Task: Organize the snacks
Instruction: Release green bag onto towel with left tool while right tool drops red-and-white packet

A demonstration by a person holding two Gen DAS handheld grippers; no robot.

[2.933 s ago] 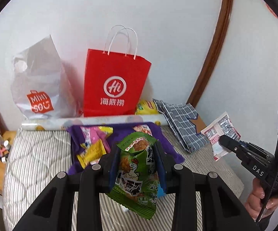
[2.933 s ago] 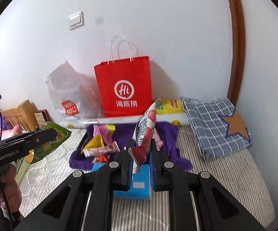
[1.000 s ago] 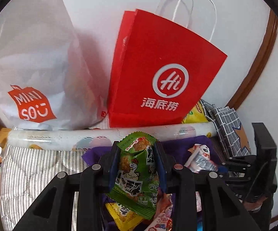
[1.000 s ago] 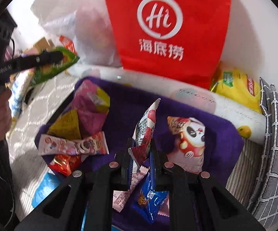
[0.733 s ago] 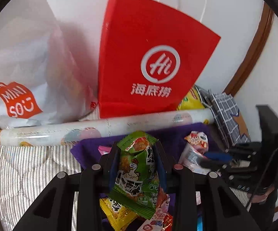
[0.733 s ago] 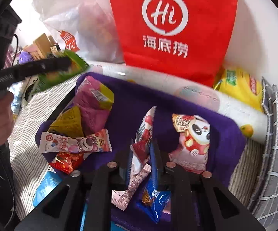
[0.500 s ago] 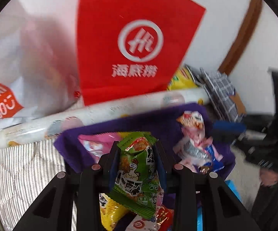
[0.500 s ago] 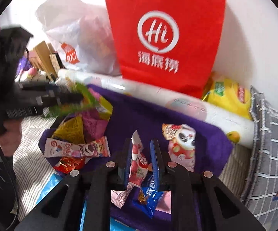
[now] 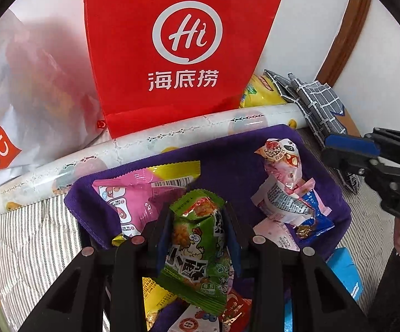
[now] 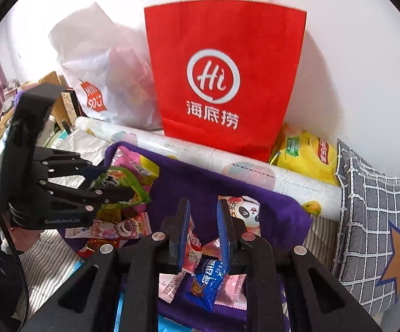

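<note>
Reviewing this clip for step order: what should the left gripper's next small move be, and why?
Probably lower and open the left gripper to drop the green chicken snack among the packets on the purple cloth. It is clamped above the cloth, while the right gripper is open, holding nothing.

"hi" and 海底捞 on red paper bag [image 9: 172,55], "miniso" on white plastic bag [image 10: 100,83], "genrobot.ai" on left tongs [image 10: 111,191], "das" on right tongs [image 9: 349,152]

Red paper bag [image 10: 224,83]; purple cloth [image 9: 227,163]; green snack packet [image 9: 197,249]; grey checked cushion [image 10: 374,235]; striped bedsheet [image 9: 31,238]
</note>
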